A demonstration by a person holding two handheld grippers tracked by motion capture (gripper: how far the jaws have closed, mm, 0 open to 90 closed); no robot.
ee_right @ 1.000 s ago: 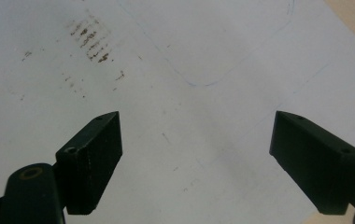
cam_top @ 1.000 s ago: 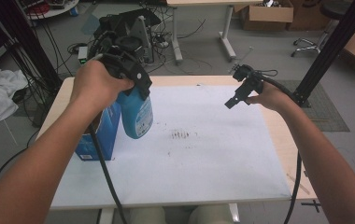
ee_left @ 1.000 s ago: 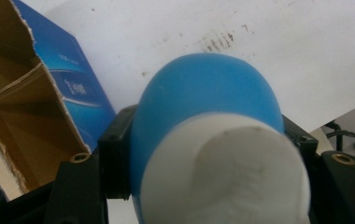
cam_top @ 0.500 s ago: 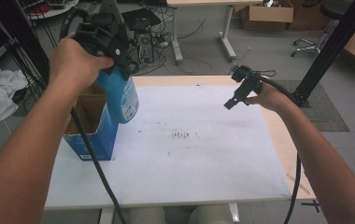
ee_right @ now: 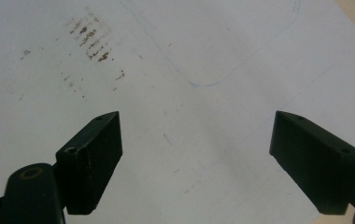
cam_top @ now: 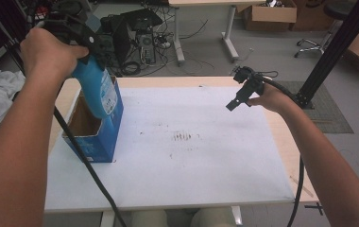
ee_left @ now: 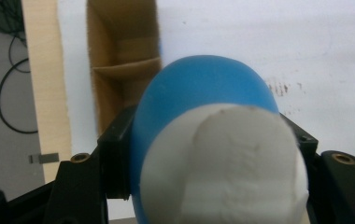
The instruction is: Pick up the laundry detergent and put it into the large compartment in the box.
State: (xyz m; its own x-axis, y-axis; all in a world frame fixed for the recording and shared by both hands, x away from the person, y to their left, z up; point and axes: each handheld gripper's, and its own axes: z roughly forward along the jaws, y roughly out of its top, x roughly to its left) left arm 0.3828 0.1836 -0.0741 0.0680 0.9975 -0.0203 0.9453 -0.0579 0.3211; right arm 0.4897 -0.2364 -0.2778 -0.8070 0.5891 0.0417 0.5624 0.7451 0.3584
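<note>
The table (cam_top: 272,142) has a light wooden top, visible as bare strips along its far edge and both sides. A white sheet (cam_top: 192,161) lies flat on the top and covers nearly all of it. A cluster of small brown marks (cam_top: 183,137) sits near the middle of the sheet. An open blue cardboard box (cam_top: 103,135) stands upright on the sheet, to the left of the marks and near the sheet's left edge.
</note>
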